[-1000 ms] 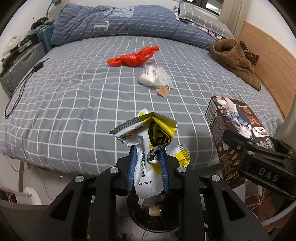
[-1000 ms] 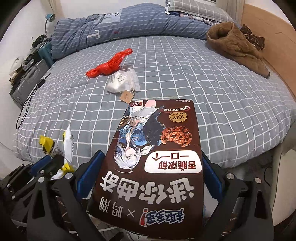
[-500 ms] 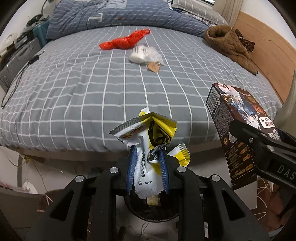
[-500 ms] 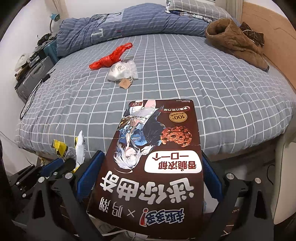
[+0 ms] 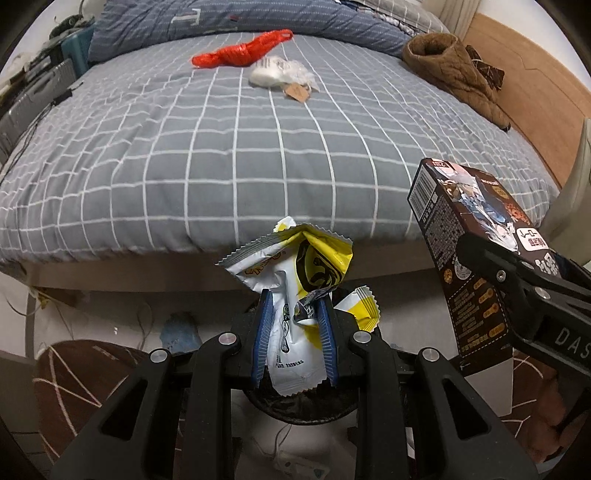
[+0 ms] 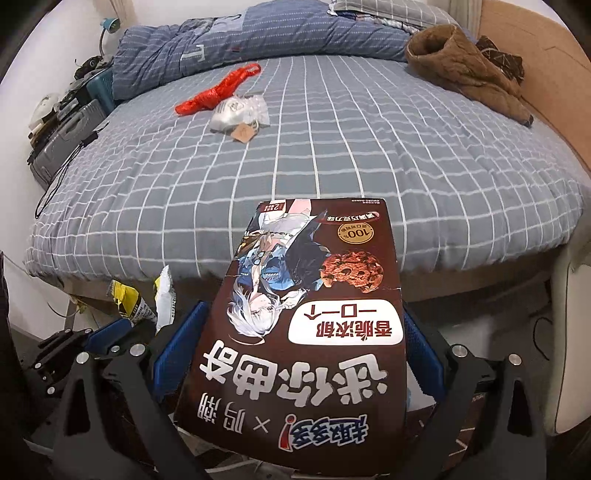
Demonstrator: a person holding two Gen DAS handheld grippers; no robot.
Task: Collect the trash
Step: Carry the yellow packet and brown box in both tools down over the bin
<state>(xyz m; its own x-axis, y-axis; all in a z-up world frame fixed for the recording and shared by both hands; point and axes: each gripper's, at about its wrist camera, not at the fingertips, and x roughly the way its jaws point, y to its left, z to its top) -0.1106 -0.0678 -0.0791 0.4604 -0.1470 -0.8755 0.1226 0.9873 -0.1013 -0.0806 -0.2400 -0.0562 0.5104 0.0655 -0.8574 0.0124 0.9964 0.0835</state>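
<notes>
Across the upper half of your left wrist view spreads a bed (image 5: 236, 147) under a grey cover with a white grid. A blue striped duvet (image 5: 229, 16) lies bunched along its far edge at the top. At the upper right you see a brown padded jacket (image 5: 454, 70) lying near a wooden headboard (image 5: 535, 92). At the upper left edge sits a grey suitcase (image 5: 29, 99), with a black cable (image 5: 40, 114) trailing onto the cover. In your right wrist view, a small blue lamp (image 6: 110, 26) shows at the upper left. Low in the left wrist view, a brown rug (image 5: 74, 373) with pale lines covers the floor.
</notes>
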